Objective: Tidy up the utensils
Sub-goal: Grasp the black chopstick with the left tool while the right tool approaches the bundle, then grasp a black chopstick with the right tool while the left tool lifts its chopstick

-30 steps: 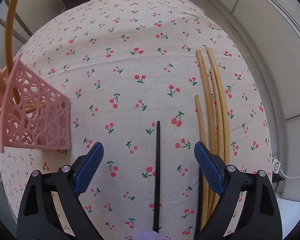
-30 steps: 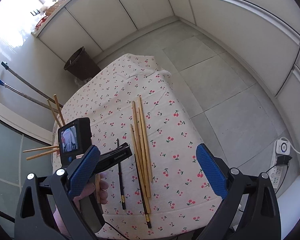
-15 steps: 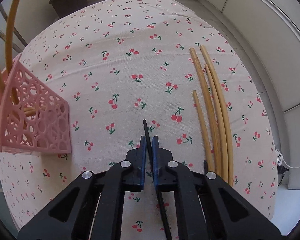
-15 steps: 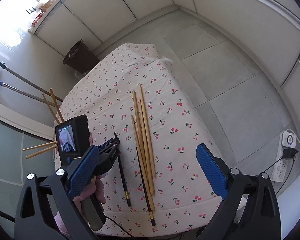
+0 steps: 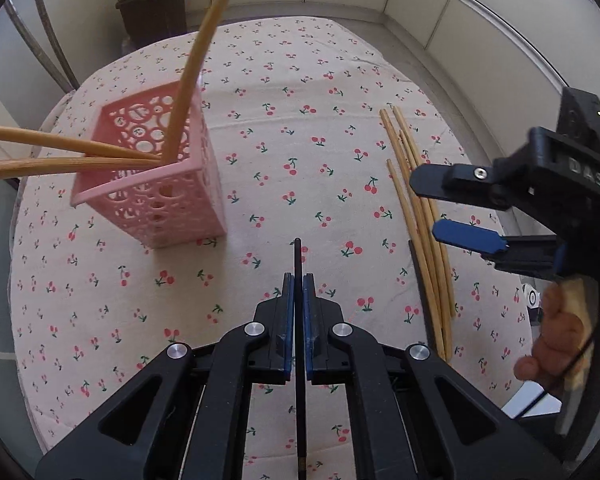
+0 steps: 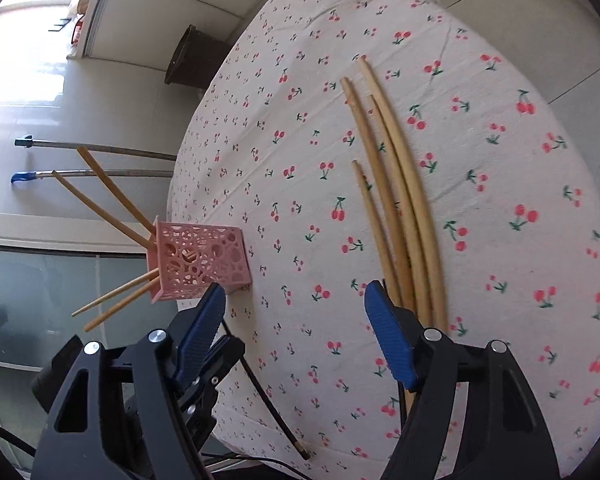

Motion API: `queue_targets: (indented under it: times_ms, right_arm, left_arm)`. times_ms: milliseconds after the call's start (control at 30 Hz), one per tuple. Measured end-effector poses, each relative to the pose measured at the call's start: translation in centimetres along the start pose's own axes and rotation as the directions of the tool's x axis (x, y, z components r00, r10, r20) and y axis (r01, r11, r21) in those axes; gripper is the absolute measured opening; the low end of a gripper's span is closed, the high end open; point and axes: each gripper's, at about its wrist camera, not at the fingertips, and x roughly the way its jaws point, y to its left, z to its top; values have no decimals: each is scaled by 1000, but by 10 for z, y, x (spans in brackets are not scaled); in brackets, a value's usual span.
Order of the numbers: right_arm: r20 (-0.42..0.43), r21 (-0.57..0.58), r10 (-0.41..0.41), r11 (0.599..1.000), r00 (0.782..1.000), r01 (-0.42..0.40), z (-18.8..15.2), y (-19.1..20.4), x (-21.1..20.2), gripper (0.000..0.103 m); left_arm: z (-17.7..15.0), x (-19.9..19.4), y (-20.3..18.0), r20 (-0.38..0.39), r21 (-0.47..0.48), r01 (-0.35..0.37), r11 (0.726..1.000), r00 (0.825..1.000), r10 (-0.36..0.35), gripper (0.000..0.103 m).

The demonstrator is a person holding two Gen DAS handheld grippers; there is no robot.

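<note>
My left gripper (image 5: pixel 296 280) is shut on a black chopstick (image 5: pixel 298 256), held off the cherry-print tablecloth (image 5: pixel 320 80); its gold-tipped end (image 6: pixel 300 448) hangs past the table's near edge. The pink perforated holder (image 5: pixel 160 204) stands ahead to the left with several bamboo chopsticks (image 5: pixel 188 72) leaning out of it. My right gripper (image 6: pixel 296 312) is low over the near end of a bundle of bamboo chopsticks (image 6: pixel 400 184) lying on the cloth. Its jaws are closing, the pads press on nothing, and the bundle lies by the right finger. In the left wrist view the right gripper (image 5: pixel 444 210) hovers over that bundle (image 5: pixel 432 280).
A dark chopstick (image 5: pixel 418 272) lies along the bundle's left side. A dark bin (image 5: pixel 152 8) stands on the floor behind the table, and two mop handles (image 6: pixel 100 152) lean by the wall. A power strip (image 5: pixel 532 298) lies on the floor at the right.
The left gripper shut on the black chopstick, lifted it and moved toward the pink holder. The right gripper dropped to the bamboo bundle and its jaws narrowed.
</note>
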Motion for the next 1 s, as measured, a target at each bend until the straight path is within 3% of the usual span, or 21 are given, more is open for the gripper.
queue_targets:
  times_ms: [100, 400, 567, 600, 700, 800, 900, 967, 1000]
  right_arm:
    - [-9, -6, 13, 1000, 1000, -13, 4, 1, 12, 71]
    - [10, -90, -115, 989, 993, 116, 11, -5, 24, 69]
    - [-21, -147, -220, 966, 975, 215, 7, -6, 20, 67]
    - [-38, -166, -258, 954, 965, 248, 3, -4, 20, 66]
    - [-33, -250, -410, 886, 911, 390, -18, 8, 26, 48]
    - [50, -322, -518, 801, 854, 504, -41, 20, 33, 33]
    - [177, -409, -606, 672, 776, 618, -64, 35, 47, 24]
    - [213, -429, -599, 653, 772, 625, -73, 41, 53, 5]
    - [226, -424, -602, 648, 766, 633, -74, 42, 53, 5]
  left_arm:
    - [-3, -5, 4, 5, 1, 7, 1000, 1000, -7, 4]
    - [2, -5, 9, 15, -2, 13, 1000, 1000, -13, 4]
    - [-1, -9, 10, 20, 1, 6, 1000, 1000, -6, 4]
    - [-1, -9, 10, 21, 1, 3, 1000, 1000, -3, 4]
    - [-2, -9, 12, 24, -4, -6, 1000, 1000, 6, 4]
    - [-3, -14, 14, 36, -8, -16, 1000, 999, 16, 4]
    - [-6, -22, 18, 53, -9, -22, 1000, 998, 22, 5]
    - [-8, -27, 21, 65, -8, -30, 1000, 997, 31, 5]
    - [-10, -30, 22, 73, -9, -33, 999, 997, 34, 5]
